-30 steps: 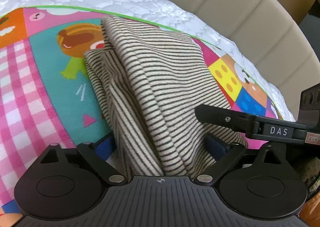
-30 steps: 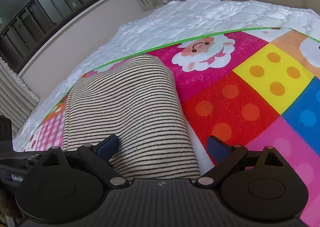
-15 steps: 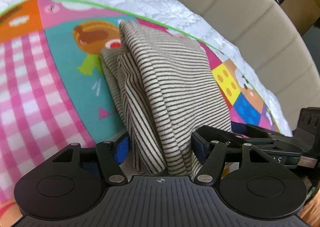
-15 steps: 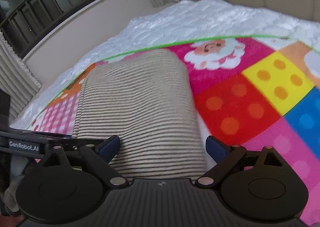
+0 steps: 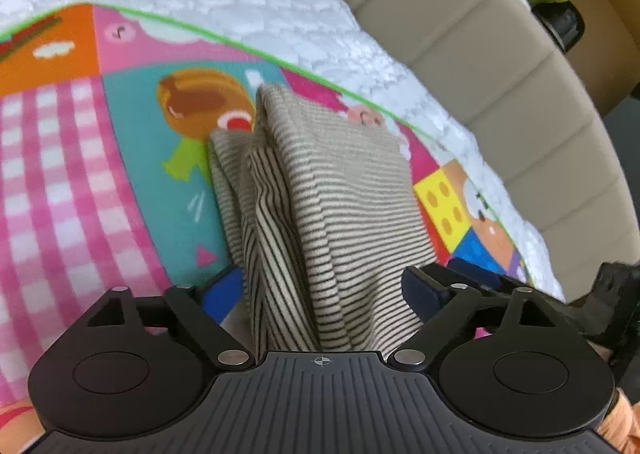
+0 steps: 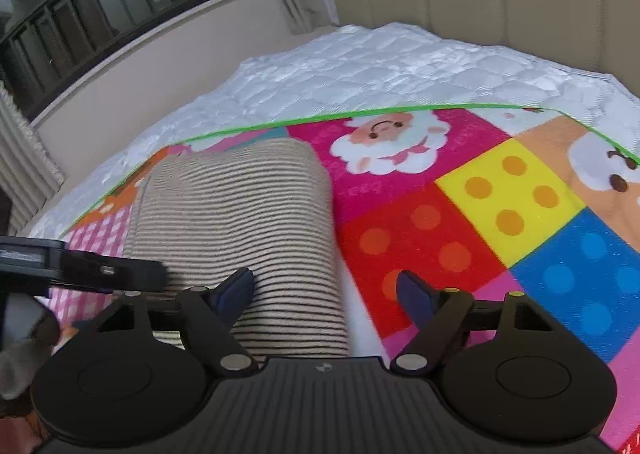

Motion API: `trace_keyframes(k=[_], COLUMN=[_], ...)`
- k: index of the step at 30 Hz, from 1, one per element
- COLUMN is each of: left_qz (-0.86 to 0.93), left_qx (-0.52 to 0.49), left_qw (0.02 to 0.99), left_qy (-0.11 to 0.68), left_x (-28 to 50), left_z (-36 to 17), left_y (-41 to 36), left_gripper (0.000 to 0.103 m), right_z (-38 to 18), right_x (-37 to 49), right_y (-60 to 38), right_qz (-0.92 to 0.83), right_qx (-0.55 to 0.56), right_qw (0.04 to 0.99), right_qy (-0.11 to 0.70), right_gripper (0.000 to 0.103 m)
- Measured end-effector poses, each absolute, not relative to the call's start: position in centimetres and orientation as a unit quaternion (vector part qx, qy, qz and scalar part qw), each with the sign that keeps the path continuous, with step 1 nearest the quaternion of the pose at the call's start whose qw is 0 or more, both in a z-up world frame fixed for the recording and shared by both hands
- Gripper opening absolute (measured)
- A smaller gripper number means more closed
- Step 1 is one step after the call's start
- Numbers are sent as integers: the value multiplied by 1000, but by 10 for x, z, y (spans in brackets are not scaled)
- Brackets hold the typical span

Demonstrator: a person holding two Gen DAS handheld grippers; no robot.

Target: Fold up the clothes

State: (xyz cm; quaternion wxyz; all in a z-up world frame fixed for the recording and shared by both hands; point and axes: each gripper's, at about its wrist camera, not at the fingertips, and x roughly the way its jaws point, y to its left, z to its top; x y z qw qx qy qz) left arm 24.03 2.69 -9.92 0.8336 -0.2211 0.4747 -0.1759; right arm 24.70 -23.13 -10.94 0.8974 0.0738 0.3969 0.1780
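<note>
Both grippers' fingers (image 5: 224, 288) spread, apparently straddling the striped garment (image 5: 340, 197); mat (image 6: 520, 254) clear rightward.

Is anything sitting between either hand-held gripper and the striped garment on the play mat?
Nothing visible. The striped garment already lies between the open fingers of the left hand-held gripper and the right hand-held gripper, on the play mat.

Two close, low wrist views sharing the striped garment (image 5: 340, 189) and mat (image 6: 480, 221).
</note>
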Motion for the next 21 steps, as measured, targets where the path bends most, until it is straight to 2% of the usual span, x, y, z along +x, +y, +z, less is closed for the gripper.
trace_keyframes(k=[3, 10, 11, 15, 21], left_qz=[-170, -179, -182, -194, -201], left_qx=[-220, -198, -201, -214, -203], left_qw=[828, 834, 832, 821, 818], left_qy=[486, 483, 484, 492, 500], left_x=[242, 240, 240, 238, 237], left_z=[-111, -110, -111, -112, -118], left_y=[27, 27, 27, 26, 18], left_gripper=[81, 79, 79, 93, 93], right_z=[-115, -111, -108, -111, -135], right_x=[246, 243, 244, 256, 267], right_y=[-224, -219, -221, -237, -218], right_qz=[189, 186, 186, 189, 216], right_qx=[49, 32, 41, 121, 129], right_qw=[890, 895, 897, 886, 868], right_qy=[412, 404, 400, 406, 428], right_gripper=[79, 85, 86, 92, 92])
